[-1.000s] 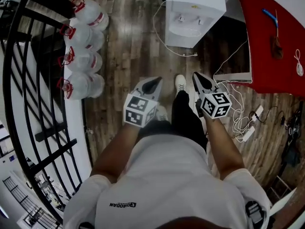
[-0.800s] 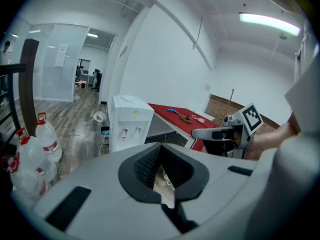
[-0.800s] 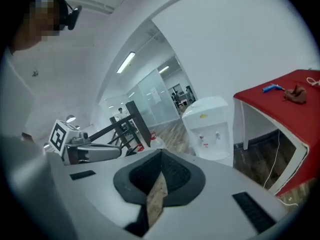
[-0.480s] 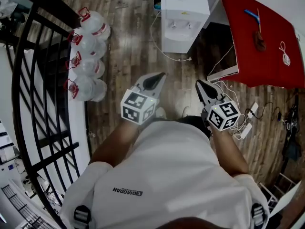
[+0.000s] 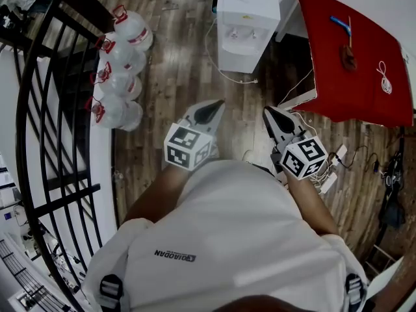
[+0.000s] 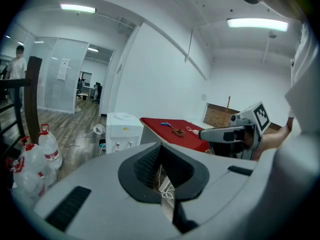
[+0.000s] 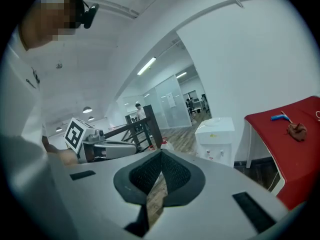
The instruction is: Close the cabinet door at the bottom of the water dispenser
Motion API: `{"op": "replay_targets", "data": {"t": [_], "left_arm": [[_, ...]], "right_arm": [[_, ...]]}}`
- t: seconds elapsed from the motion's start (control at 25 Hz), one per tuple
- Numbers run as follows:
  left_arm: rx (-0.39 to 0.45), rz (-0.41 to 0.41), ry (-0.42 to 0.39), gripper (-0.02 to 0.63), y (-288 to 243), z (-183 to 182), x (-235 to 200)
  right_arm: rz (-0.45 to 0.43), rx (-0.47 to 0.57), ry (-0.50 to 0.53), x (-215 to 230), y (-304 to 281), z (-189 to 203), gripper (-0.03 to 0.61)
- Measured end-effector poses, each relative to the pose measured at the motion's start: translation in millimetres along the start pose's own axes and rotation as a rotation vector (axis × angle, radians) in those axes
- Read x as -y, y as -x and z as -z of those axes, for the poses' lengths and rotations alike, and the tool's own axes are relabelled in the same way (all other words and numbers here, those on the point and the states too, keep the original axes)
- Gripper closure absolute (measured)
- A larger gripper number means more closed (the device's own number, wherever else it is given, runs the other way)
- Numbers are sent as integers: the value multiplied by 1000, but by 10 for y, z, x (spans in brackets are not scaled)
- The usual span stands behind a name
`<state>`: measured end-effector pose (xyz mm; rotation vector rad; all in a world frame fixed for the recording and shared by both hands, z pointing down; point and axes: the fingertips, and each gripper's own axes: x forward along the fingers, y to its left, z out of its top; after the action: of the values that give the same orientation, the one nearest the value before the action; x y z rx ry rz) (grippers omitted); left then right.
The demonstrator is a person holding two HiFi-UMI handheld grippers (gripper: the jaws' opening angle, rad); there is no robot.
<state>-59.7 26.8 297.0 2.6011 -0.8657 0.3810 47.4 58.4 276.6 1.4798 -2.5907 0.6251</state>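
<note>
We see the water dispenser (image 5: 246,18) standing on the wooden plank floor (image 5: 188,64), well ahead of both tools and apart from them. The left hand-held gripper (image 5: 216,106) and the right hand-held gripper (image 5: 268,112) are held low in front of the person and point toward it. Each one's jaws are drawn together to a thin slit with nothing between them. The dispenser is a white boxy unit with two taps on its front. From this steep angle its bottom cabinet door is hardly visible, so we cannot tell how far it stands open. A white cable (image 5: 224,70) trails on the floor beside it. To the left, four clear plastic jugs (image 5: 117,77) with red caps stand in a row by a black metal railing (image 5: 39,109). To the right, a red-covered table (image 5: 354,70) carries a blue item (image 5: 339,23), a brown lump (image 5: 349,57) and a coiled white cord (image 5: 385,80).
</note>
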Motion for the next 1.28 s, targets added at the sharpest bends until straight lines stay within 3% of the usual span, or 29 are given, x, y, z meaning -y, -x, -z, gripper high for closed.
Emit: {"op": "replay_targets", "data": {"t": [0.4,0.56,1.28], "left_arm": [[38,-5,-20,620,81,-60,386],[41,-24,-24,620,146,-9,397],[40,-31,-33,620,126,-26,430]], "right_arm": [[9,38,47,38,347,-4,557],[-5,26,19,28,354,94,557],[-13,23,77,16,348,62,558]]}}
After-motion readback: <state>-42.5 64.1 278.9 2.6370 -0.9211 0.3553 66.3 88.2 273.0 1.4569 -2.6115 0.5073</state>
